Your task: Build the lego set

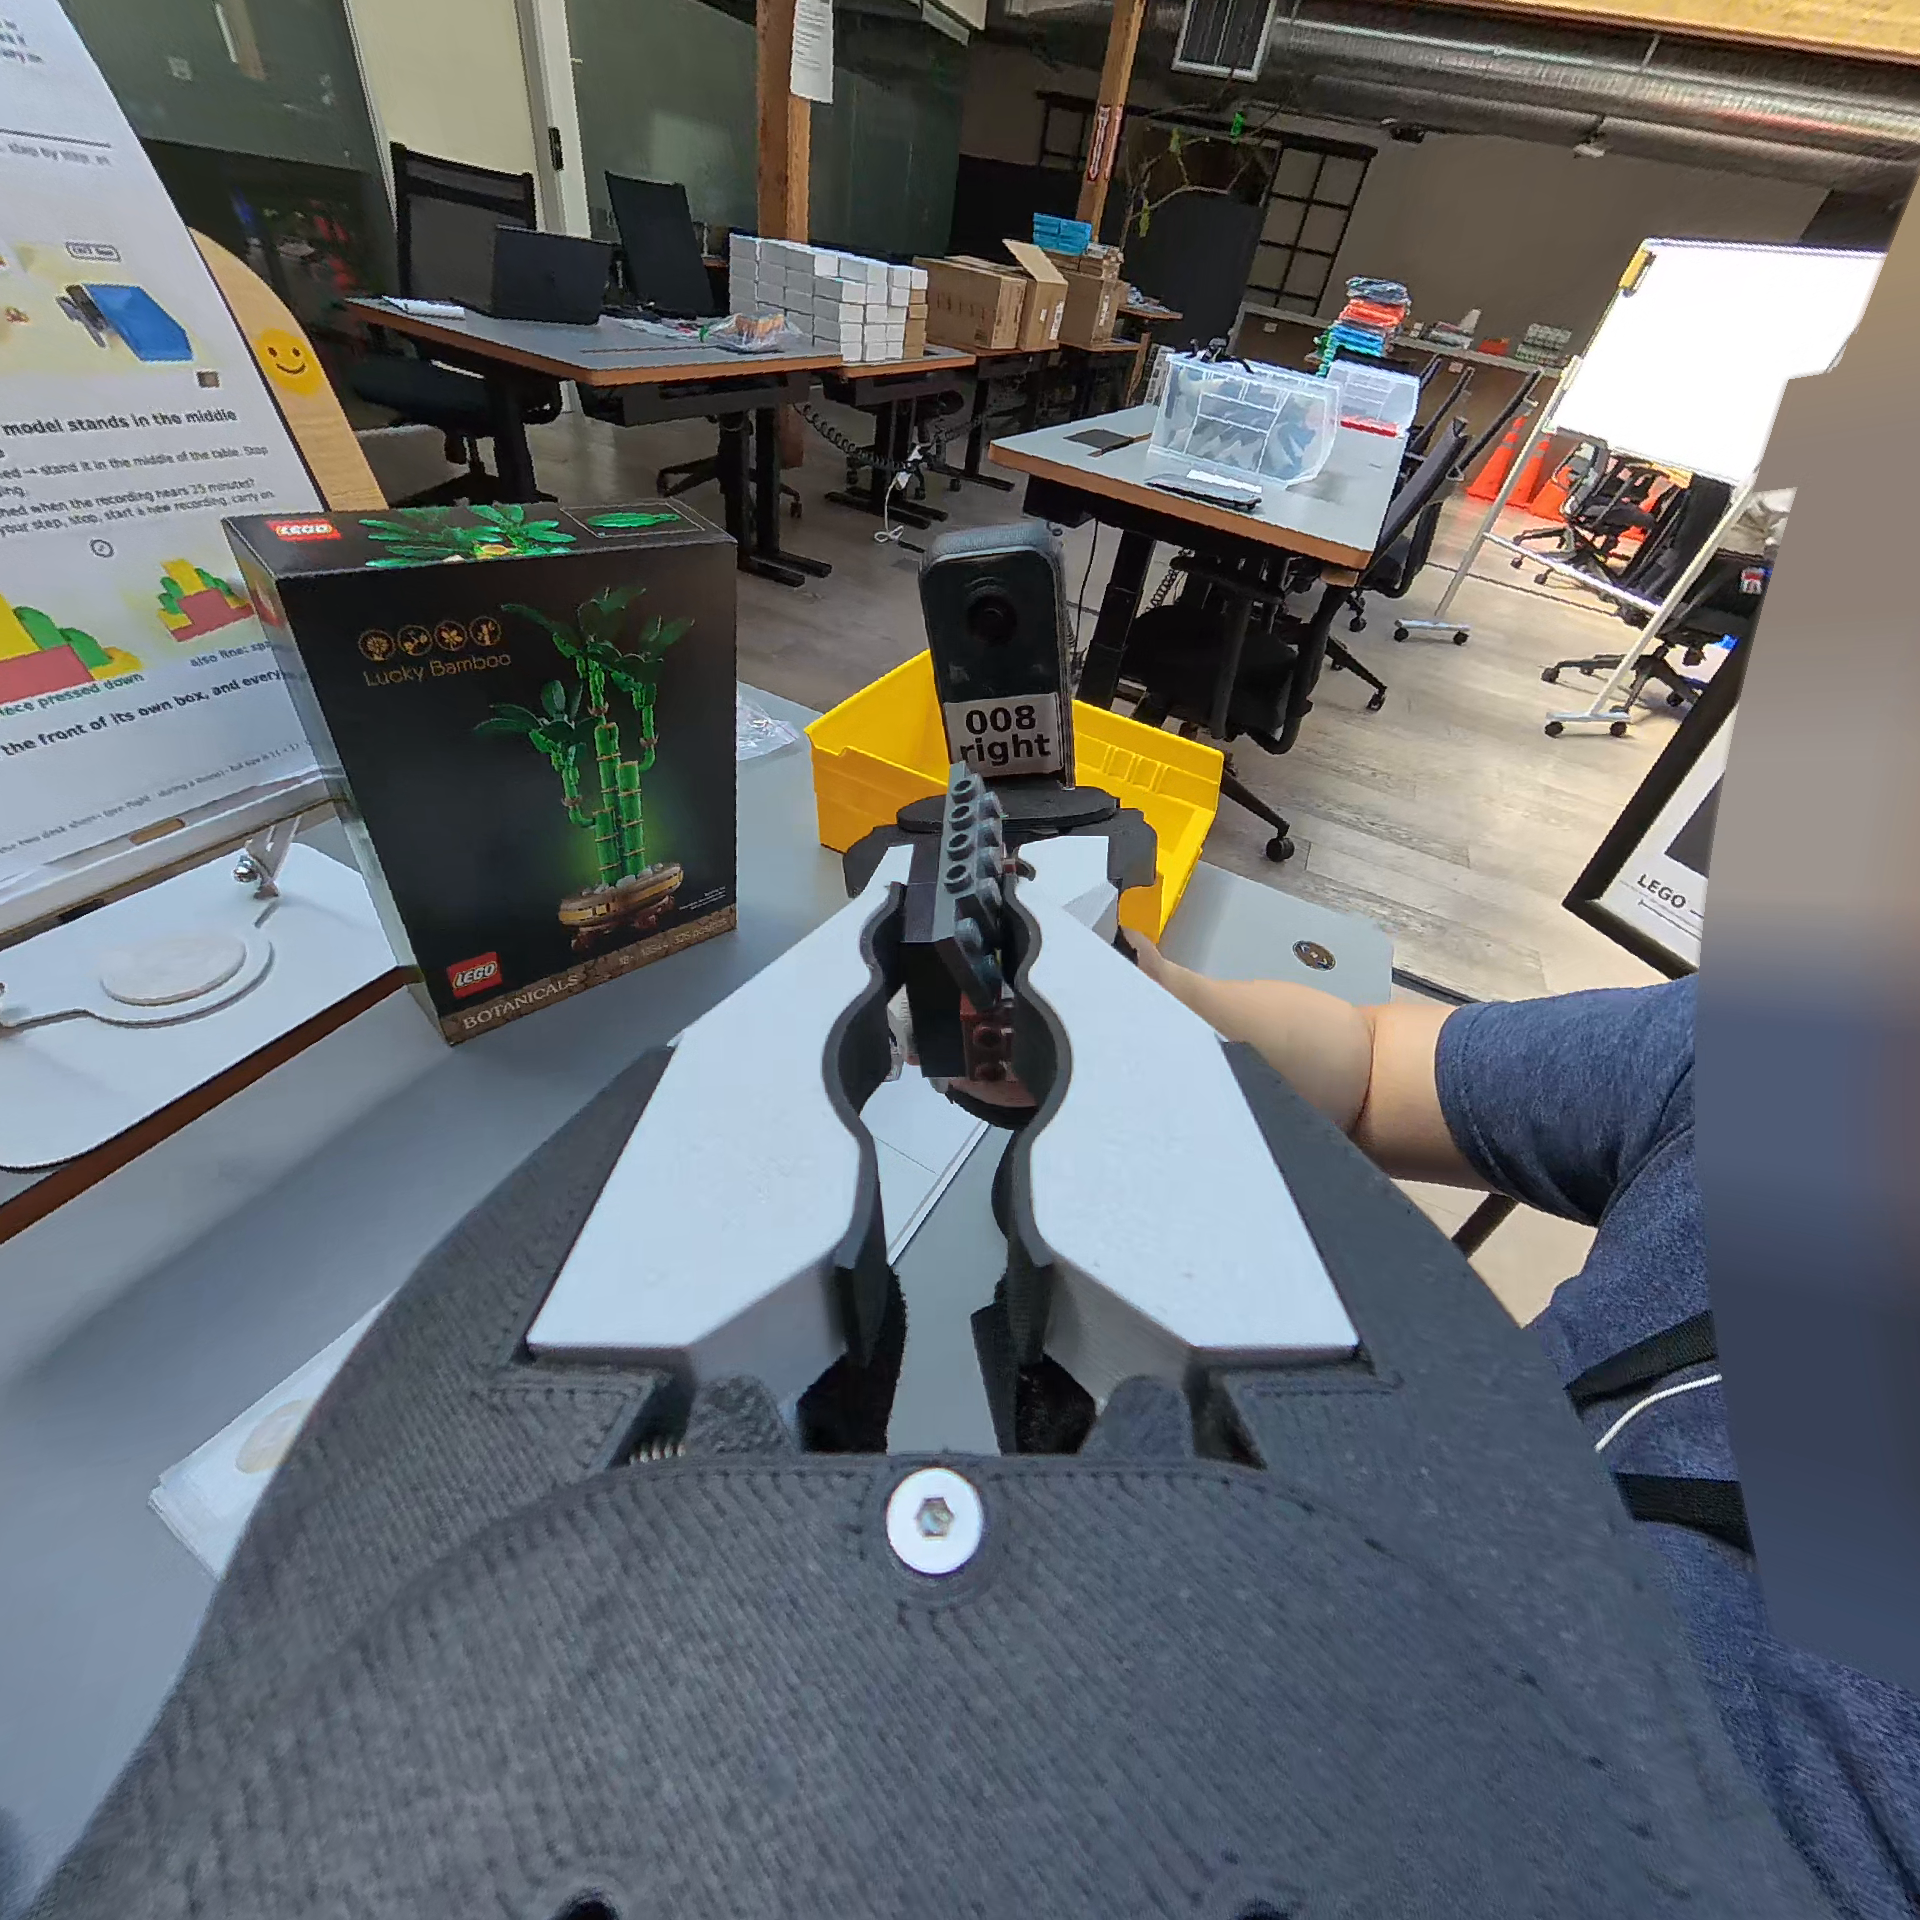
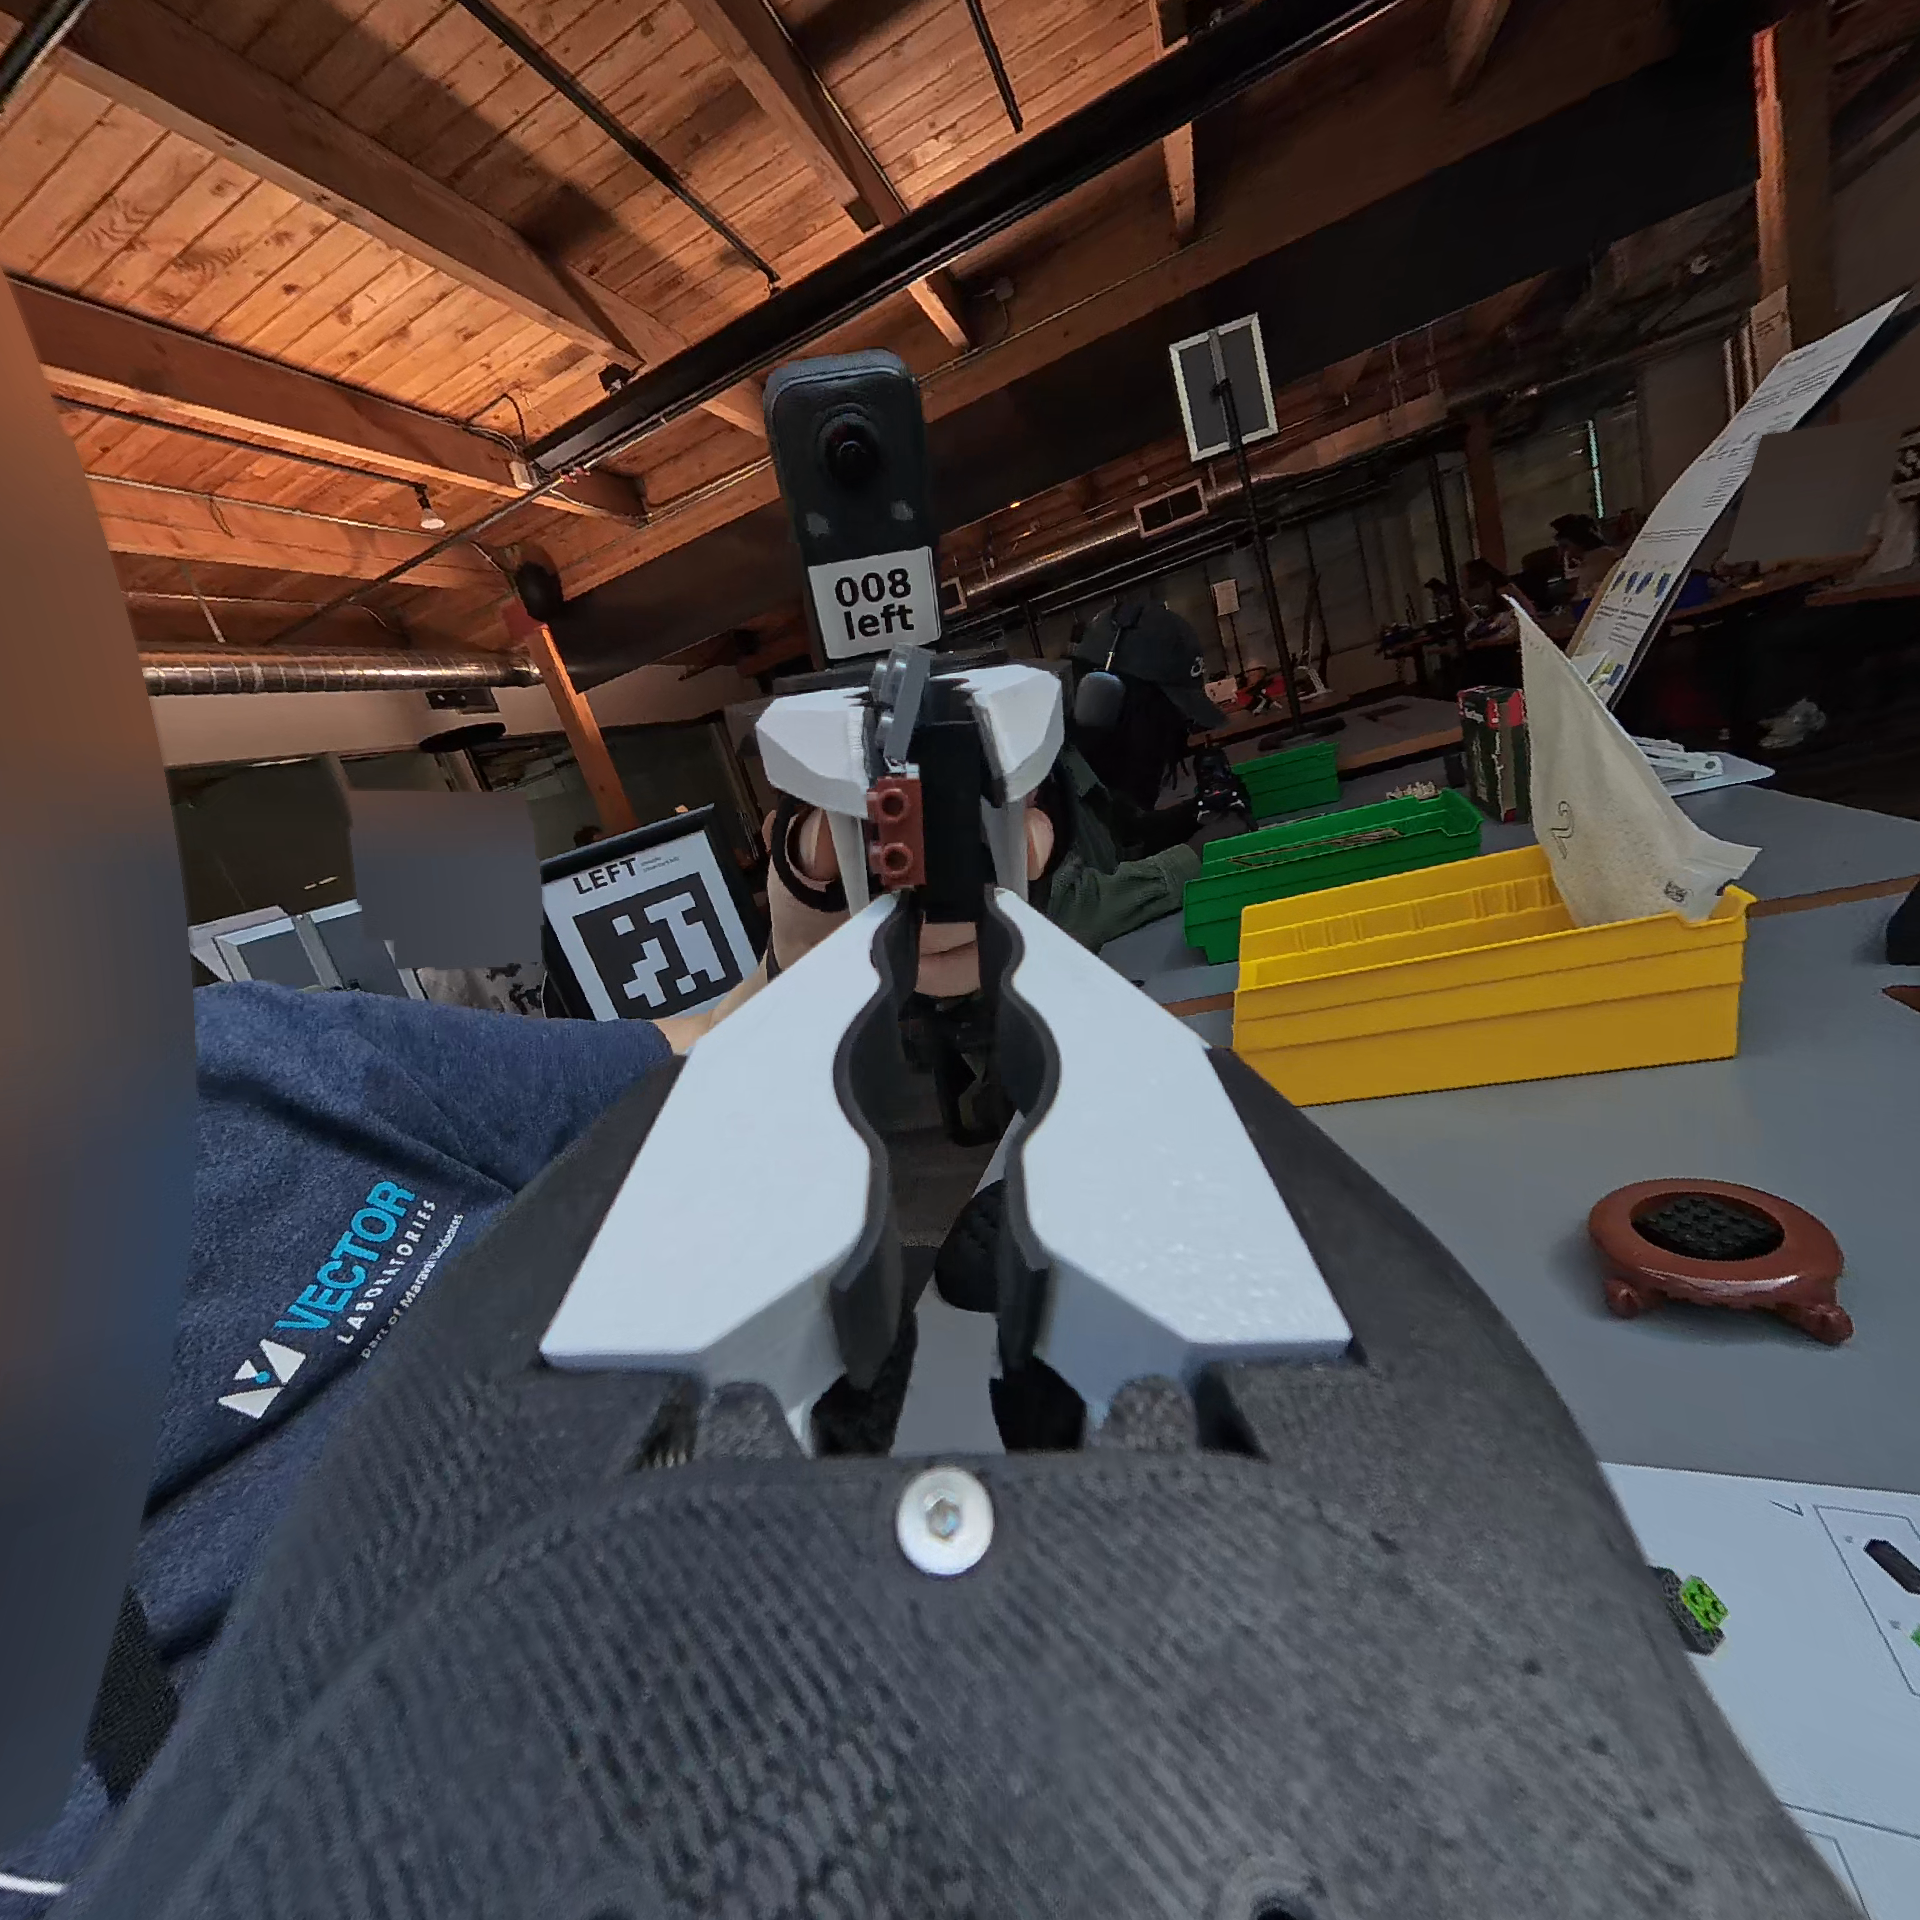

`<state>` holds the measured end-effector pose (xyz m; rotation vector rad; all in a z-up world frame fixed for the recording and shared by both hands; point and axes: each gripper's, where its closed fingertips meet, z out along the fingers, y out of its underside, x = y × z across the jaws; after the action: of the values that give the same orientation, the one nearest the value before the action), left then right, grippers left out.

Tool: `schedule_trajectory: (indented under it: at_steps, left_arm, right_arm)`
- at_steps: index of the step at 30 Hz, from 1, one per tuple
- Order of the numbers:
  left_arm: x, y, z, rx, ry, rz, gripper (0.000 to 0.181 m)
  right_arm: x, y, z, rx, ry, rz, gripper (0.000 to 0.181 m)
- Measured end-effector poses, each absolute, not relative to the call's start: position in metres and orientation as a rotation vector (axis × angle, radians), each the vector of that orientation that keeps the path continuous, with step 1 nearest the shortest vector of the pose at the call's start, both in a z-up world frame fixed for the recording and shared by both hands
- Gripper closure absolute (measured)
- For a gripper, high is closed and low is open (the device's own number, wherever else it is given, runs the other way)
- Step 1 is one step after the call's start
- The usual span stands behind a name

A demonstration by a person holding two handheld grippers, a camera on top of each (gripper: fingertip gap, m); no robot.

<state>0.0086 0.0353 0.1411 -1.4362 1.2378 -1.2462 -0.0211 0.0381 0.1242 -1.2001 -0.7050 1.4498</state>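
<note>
Currently held: a small lego sub-assembly [image 1: 961, 935] is up in the air between the two tools, above the table rather than resting on it.
Sub-assembly: a black block with a grey studded plate along one side and a small reddish-brown brick with two round holes at one end.
Left tongs [image 1: 951, 971]: pressed in on the black block, pinching it.
Right tongs [image 2: 940, 914]: closed onto the same sub-assembly from the opposite side, so the two tools meet nose to nose.
Step in hand: this looks like seating or adjusting a piece on the sub-assembly, though I cannot tell which piece is being pushed.
Doing it well: I would keep one pair of tongs steady as an anchor, press straight along the studs, and avoid twisting, since the grey plate seems tilted and might pop off.
Table: grey [image 2: 1558, 1153], with wood trim showing at its edges.
On the table: a yellow bin [image 2: 1496, 997] holding a pale paper bag [image 2: 1600, 821], green bins [image 2: 1340, 852] beyond it, and a round brown stand [image 2: 1720, 1262] with a black studded centre, probably the model's base.
Left edge: the set's black box [image 1: 509, 748] stands upright beside a propped instruction sheet [image 1: 94, 436].
Near edge: printed building instructions [image 2: 1808, 1590] with small green and black pieces lying on them.
Room: an open workshop with wooden ceiling beams, desks, office chairs, stacked cartons and a whiteboard.
</note>
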Motion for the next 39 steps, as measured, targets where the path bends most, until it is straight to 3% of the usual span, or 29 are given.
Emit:
schedule_trajectory:
  at_steps: [39]
  left_arm:
    - [0.017, 0.033, 0.142, -1.348, 1.241, -1.198, 0.155]
  right_arm:
    - [-0.005, 0.034, 0.14, -1.084, -0.679, 1.356, 0.172]
